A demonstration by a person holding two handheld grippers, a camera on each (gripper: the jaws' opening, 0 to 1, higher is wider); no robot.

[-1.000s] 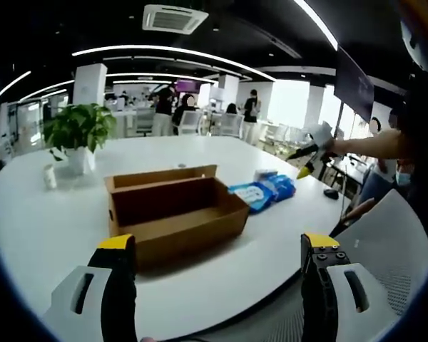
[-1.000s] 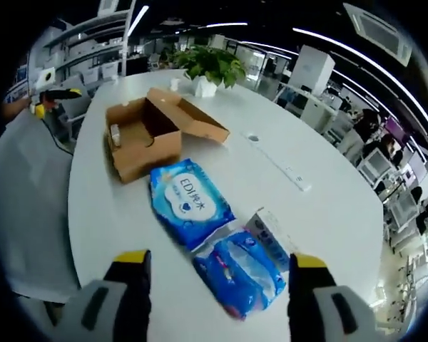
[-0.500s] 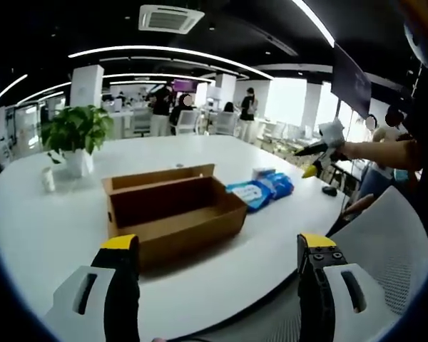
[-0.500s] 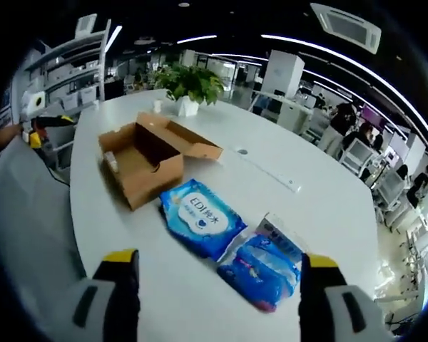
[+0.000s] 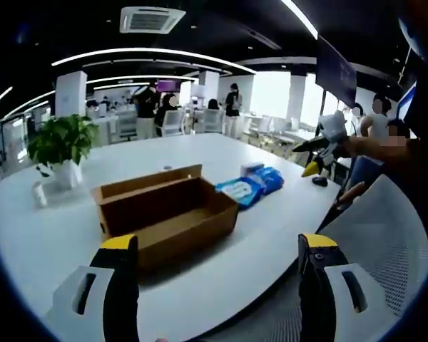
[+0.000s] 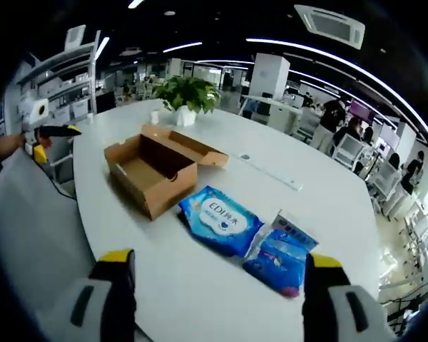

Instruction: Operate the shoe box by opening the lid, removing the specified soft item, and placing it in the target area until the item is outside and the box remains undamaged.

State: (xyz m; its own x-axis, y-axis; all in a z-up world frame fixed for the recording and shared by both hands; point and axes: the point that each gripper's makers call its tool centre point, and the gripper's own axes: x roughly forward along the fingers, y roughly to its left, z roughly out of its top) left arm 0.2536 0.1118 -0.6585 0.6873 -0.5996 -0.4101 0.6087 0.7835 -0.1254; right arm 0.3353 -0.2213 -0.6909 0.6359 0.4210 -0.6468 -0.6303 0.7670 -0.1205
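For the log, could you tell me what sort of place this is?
Probably an open-plan office: a big white table with a potted plant, office chairs and people beyond, and an air-conditioning unit in the ceiling.

The light-blue wipes pack (image 6: 220,219) lying on the tabletop (image 6: 328,206) is showing "EDI" in blue letters. The small characters beside it are reading too blurred to make out.

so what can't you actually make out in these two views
- Shoe box floor: right gripper view, near wall hides part; left gripper view, front wall hides most.
- Darker blue pack print: too small and blurred.
- Small white item by the plant: too small to identify.
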